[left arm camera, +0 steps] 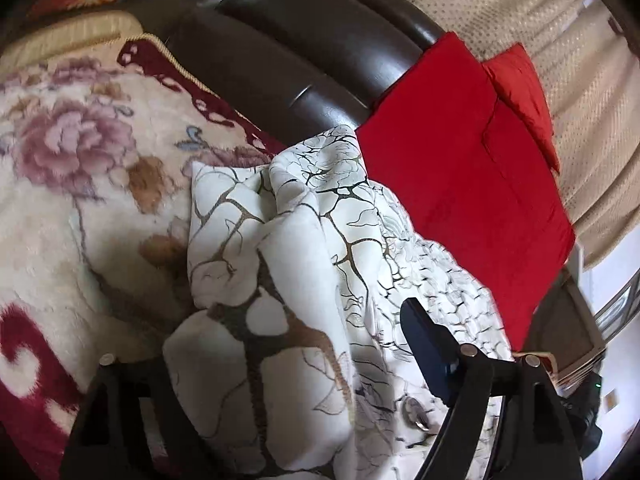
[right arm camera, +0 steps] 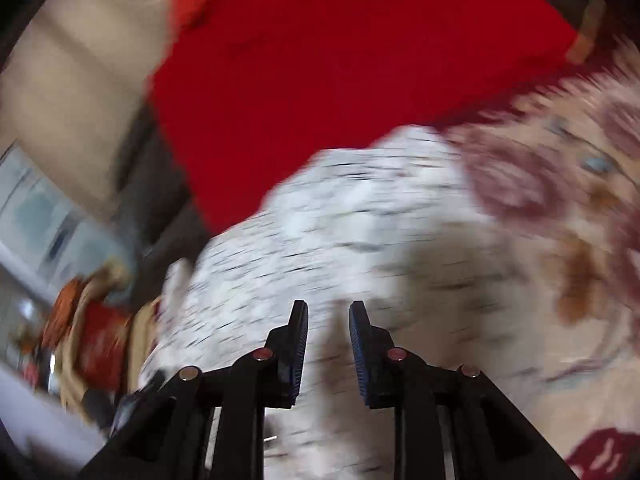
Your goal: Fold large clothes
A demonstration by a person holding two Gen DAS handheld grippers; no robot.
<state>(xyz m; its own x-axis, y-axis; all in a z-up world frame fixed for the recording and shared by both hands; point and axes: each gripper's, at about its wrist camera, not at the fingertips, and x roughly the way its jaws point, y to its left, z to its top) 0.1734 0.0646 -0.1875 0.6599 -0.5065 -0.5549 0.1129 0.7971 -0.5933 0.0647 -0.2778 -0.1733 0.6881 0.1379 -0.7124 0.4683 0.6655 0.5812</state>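
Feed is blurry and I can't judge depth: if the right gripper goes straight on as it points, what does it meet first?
Most likely the white garment with thin dark vein-like lines, which fills the view ahead of the open right gripper. The red cushion lies beyond. Motion blur leaves depth uncertain.

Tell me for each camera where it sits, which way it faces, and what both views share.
Left wrist: on the left gripper, facing down along its spread jaws at the white patterned garment bunched between them, the floral blanket beside it; dark headboard beyond.
Right wrist: on the right gripper, blurred, facing the same garment past its slightly parted jaws.
Shared: garment, blanket, red cloth.
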